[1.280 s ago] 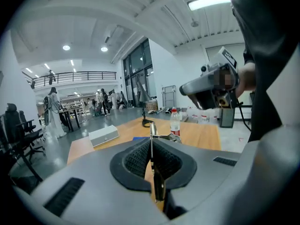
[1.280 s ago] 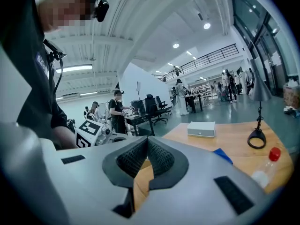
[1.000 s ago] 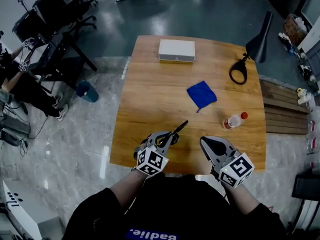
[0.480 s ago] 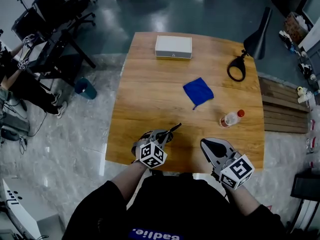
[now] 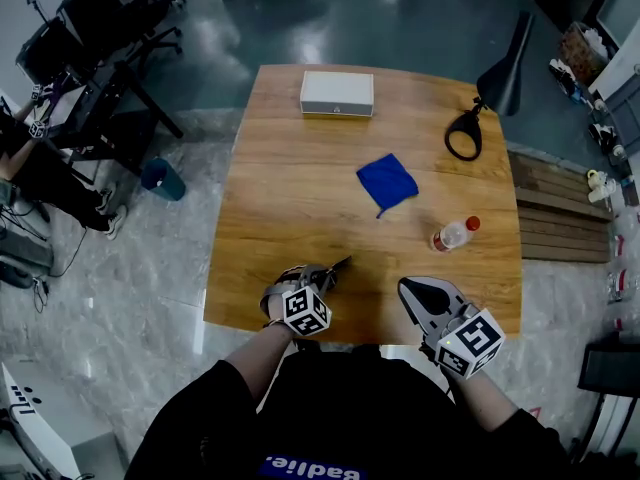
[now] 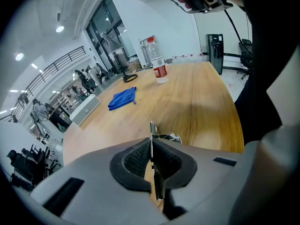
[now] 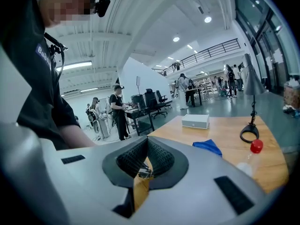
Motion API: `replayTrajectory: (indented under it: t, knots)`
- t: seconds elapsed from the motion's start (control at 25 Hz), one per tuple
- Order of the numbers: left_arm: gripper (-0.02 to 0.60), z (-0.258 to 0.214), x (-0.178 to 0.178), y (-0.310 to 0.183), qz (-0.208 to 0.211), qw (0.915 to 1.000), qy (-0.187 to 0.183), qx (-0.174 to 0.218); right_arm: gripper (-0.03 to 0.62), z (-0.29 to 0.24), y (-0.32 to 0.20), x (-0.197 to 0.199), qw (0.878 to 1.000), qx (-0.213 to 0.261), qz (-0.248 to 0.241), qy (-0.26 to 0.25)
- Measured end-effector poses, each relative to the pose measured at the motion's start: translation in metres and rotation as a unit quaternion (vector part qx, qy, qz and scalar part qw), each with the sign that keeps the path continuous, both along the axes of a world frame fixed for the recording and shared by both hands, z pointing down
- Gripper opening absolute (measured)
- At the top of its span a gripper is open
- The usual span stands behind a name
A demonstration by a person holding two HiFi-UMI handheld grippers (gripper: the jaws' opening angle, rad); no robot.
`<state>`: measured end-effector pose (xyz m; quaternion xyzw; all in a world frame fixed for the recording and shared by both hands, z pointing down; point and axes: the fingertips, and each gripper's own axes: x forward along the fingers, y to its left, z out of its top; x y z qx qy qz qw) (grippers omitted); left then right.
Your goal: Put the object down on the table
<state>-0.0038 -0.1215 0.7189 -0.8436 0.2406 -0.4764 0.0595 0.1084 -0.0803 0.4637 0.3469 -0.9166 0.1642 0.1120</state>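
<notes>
My left gripper hovers over the near edge of the wooden table, shut on a thin dark flat tool that sticks out toward the far right. In the left gripper view the tool shows edge-on as a narrow metal strip clamped between the pads of the left gripper. My right gripper is at the near right edge, jaws together with nothing in them. In the right gripper view the pads of the right gripper meet.
A white box lies at the table's far edge. A blue cloth is in the middle, a red-capped bottle lies to the right, and a black desk lamp stands at the far right. Chairs stand to the left.
My left gripper and the tool have drawn back a little toward the near table edge. The right gripper has hardly moved.
</notes>
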Motion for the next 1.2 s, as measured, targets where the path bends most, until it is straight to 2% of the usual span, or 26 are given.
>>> replayTrajectory:
  t: [0.4,0.88,1.2]
  knots:
    - [0.015,0.012,0.011,0.017,0.017,0.9996,0.001,-0.021,0.005,0.004,-0.001,0.001,1.000,-0.011,-0.002,0.002]
    - [0.052,0.021,0.018,0.031,0.028,0.9986,-0.001,-0.045,0.005,0.006,-0.002,-0.002,1.000,-0.018,-0.003,0.002]
    - [0.087,0.028,0.023,0.041,0.036,0.9955,0.015,-0.087,0.005,0.009,-0.003,-0.007,1.000,-0.020,-0.013,-0.006]
